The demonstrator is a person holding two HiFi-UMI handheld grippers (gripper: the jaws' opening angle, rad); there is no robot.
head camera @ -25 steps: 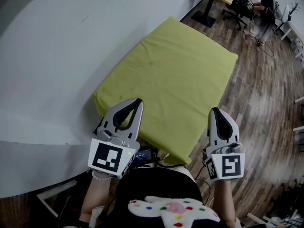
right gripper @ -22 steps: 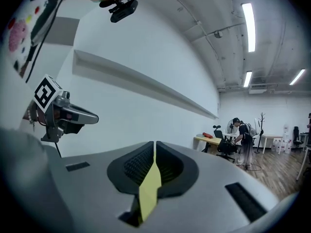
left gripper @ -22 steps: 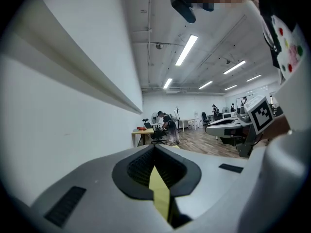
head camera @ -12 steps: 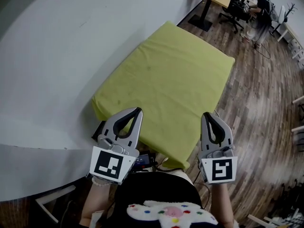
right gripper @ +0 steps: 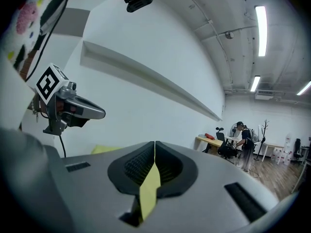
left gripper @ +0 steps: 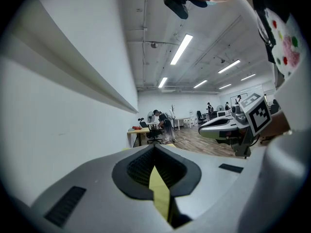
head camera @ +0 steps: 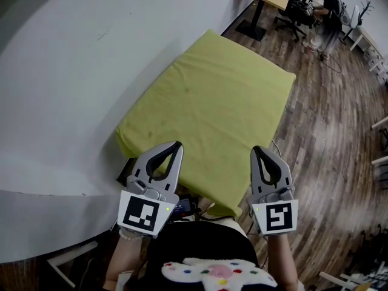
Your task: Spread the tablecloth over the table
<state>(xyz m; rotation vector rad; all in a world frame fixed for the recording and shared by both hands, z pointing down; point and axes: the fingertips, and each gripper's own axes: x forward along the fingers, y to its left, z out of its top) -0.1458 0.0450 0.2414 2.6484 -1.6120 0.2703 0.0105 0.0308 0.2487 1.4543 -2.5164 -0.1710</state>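
Right tool [head camera: 259,150] shifted inward, pinching smooth lime tablecloth [head camera: 212,96]

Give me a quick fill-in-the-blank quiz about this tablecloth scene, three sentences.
1. The left gripper and right gripper both grip the ___.
2. The floor is made of ___.
3. The white wall is on the person's ___ side.
Missing words: tablecloth; wood; left.

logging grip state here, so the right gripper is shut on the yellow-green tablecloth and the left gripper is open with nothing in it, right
Not quite. The left gripper is not open: the left gripper view shows its jaws together with a strip of the yellow-green tablecloth pinched between them. The right gripper is shut on the tablecloth, as you said.
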